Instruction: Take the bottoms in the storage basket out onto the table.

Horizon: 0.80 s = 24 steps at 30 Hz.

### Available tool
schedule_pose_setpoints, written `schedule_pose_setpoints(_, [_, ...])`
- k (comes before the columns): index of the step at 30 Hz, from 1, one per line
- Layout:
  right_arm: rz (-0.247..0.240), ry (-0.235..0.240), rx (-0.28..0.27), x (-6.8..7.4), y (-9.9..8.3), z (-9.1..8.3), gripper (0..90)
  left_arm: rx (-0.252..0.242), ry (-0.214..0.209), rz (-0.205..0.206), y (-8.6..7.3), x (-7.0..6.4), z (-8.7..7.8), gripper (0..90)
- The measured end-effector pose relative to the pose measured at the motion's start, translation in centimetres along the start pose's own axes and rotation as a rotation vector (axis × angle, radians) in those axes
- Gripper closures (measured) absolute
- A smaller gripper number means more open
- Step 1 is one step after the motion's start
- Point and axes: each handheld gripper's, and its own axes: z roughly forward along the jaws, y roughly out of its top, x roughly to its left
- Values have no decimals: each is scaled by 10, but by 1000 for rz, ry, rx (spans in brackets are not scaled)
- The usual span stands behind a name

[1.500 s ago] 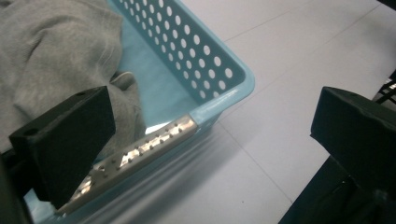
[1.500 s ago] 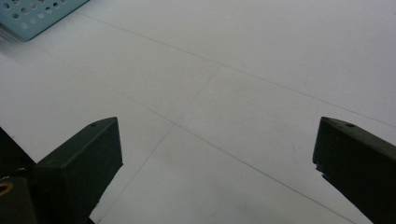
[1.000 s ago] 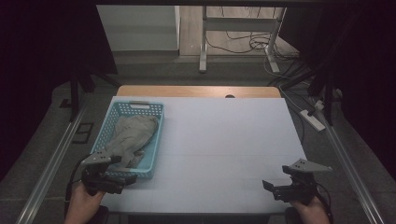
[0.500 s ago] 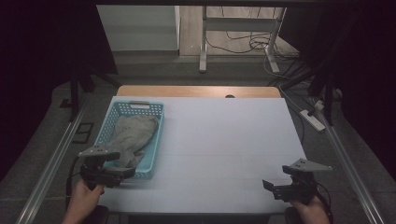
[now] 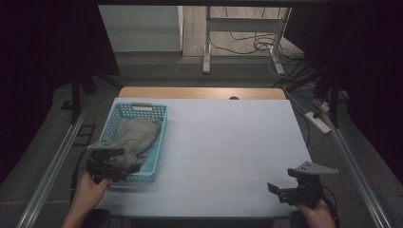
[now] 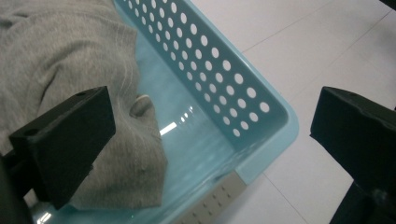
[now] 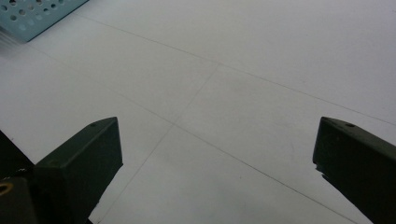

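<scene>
Since the earlier frames the left gripper [image 5: 135,167] has moved up from the table's near edge to the near end of the light-blue perforated basket [image 5: 159,137]; the right gripper [image 5: 272,188] has not shifted, jaws apart over bare white table [image 5: 237,142]. Left jaws stand wide apart, holding nothing. The grey garment [image 6: 70,60] lies crumpled inside the basket. Recommended: lower both jaws inside the rim, clear of the wall, and close on a thick fold.
</scene>
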Motion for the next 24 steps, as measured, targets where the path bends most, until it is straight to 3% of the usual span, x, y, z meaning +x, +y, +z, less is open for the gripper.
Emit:
schedule_pose_setpoints(7, [3,2,-6,-1,0,-1,18,3,-6,-15,7,7,7,0])
schedule_pose_setpoints(24, [-10,-2,4,1,0,0,18,26,37,-39,28,24,25,0])
